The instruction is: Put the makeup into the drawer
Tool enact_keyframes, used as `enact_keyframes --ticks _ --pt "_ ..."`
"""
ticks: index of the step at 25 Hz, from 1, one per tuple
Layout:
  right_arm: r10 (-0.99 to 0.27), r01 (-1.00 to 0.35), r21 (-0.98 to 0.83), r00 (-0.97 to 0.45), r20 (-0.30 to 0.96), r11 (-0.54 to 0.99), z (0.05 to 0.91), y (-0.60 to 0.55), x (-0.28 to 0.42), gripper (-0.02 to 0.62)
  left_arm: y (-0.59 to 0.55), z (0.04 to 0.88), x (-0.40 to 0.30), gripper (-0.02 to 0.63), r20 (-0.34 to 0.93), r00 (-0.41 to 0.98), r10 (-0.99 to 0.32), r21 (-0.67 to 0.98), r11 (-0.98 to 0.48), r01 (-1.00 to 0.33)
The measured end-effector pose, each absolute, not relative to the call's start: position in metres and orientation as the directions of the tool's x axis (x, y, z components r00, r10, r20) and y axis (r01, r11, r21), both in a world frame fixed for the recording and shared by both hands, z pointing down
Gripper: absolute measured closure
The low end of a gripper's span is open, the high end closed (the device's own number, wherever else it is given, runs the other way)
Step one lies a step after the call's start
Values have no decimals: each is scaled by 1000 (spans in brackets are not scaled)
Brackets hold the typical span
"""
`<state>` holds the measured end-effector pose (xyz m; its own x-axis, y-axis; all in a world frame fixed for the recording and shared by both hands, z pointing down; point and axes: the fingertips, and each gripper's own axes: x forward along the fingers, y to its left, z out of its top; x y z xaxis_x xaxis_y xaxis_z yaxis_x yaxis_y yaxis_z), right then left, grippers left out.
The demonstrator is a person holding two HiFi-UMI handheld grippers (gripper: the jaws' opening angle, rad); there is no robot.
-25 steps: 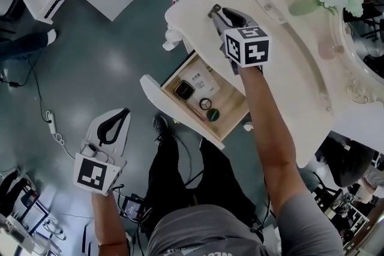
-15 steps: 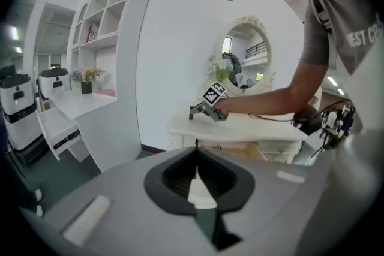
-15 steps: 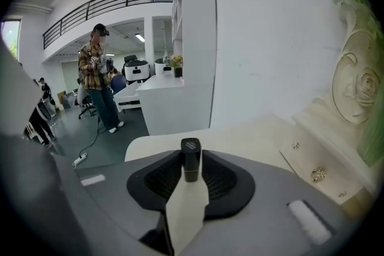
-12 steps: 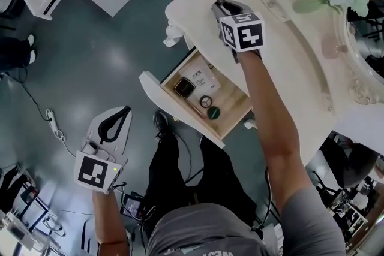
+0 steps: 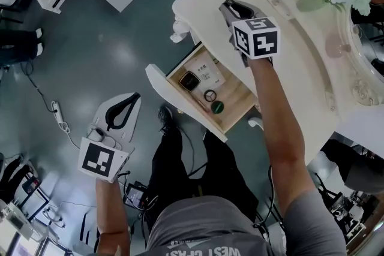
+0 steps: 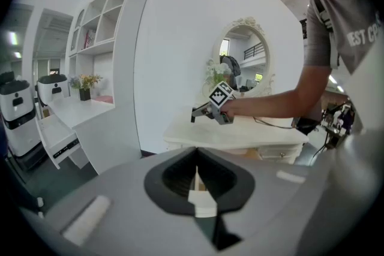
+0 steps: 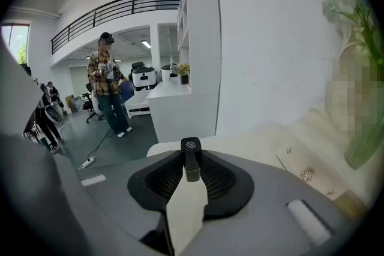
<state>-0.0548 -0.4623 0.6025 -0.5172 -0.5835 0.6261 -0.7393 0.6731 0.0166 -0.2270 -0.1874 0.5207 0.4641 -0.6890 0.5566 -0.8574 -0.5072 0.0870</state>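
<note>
While the right gripper hangs over the dressing table, its jaws are clamped on a small makeup tube with a black cap and a pale body. The cap end projects forward of the pads. The head view hides the tube behind the gripper, so read the grip from the right gripper view. The left gripper is low over the floor, well apart from the table. Its jaws are pressed together with nothing between them.

The drawer stands pulled out under the table edge, near the right gripper and below it. Inside lie a dark compact, a white packet, a ring and a green disc. Bare wood shows at the end nearest the person's right arm.

Handling assessment:
- Weight: probably very light, so the grip should carry it without sag.
- Stiffness: the cap looks like hard plastic. Whether the body is rigid or squeezable cannot be told.
- Surface: smooth and likely slippery, so the tube may pivot between the pads if swung.
- Fragility: low, though the cap could loosen if it strikes the drawer wall.

Recommended hold: on the pale body just below the cap, as it is taken now, not on the cap itself. Lower it to the bare wood and avoid the items already in place.
</note>
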Motion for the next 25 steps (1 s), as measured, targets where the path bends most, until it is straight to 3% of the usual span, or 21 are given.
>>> enact_keyframes --ticks 25 --pt "-560 -705 -26 -584 588 709 528 -341 -22 502 -170 463 -187 603 465 490 -737 46 -533 -845"
